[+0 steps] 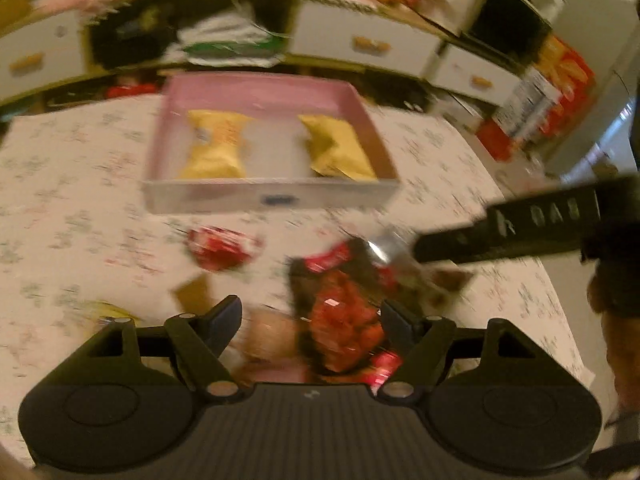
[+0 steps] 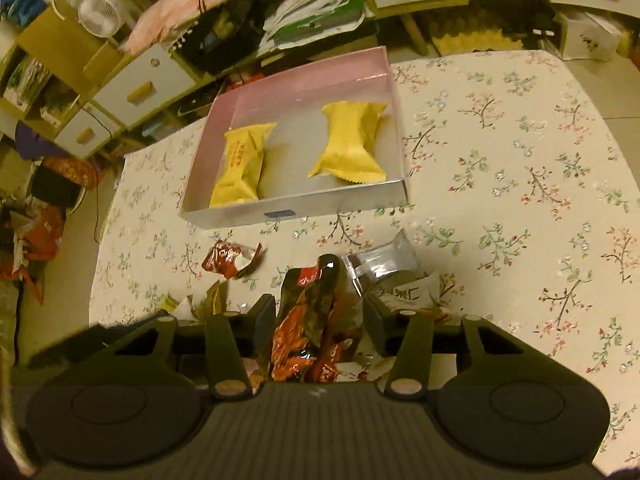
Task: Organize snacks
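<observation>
A pink-lined box (image 1: 272, 196) (image 2: 296, 212) on the floral table holds two yellow snack packs (image 1: 216, 144) (image 1: 340, 148) (image 2: 240, 168) (image 2: 352, 144). My left gripper (image 1: 310, 318) is open above a pile of loose snacks; a dark red packet (image 1: 340, 312) lies between its fingers. My right gripper (image 2: 320, 308) is open around the same dark red packet (image 2: 316, 320), its fingers apart from the wrapper. It also shows in the left wrist view as a black bar (image 1: 520, 224). A small red packet (image 1: 220, 248) (image 2: 228, 258) and a silver packet (image 2: 380, 260) lie near.
Floral tablecloth (image 2: 520, 160) covers the table. White drawers (image 1: 360, 44) (image 2: 136, 88), cluttered shelves and a small fan (image 2: 96, 8) stand beyond the far edge. Red and orange boxes (image 1: 560, 84) are stacked at the right. More wrappers (image 2: 208, 300) lie at the pile's left.
</observation>
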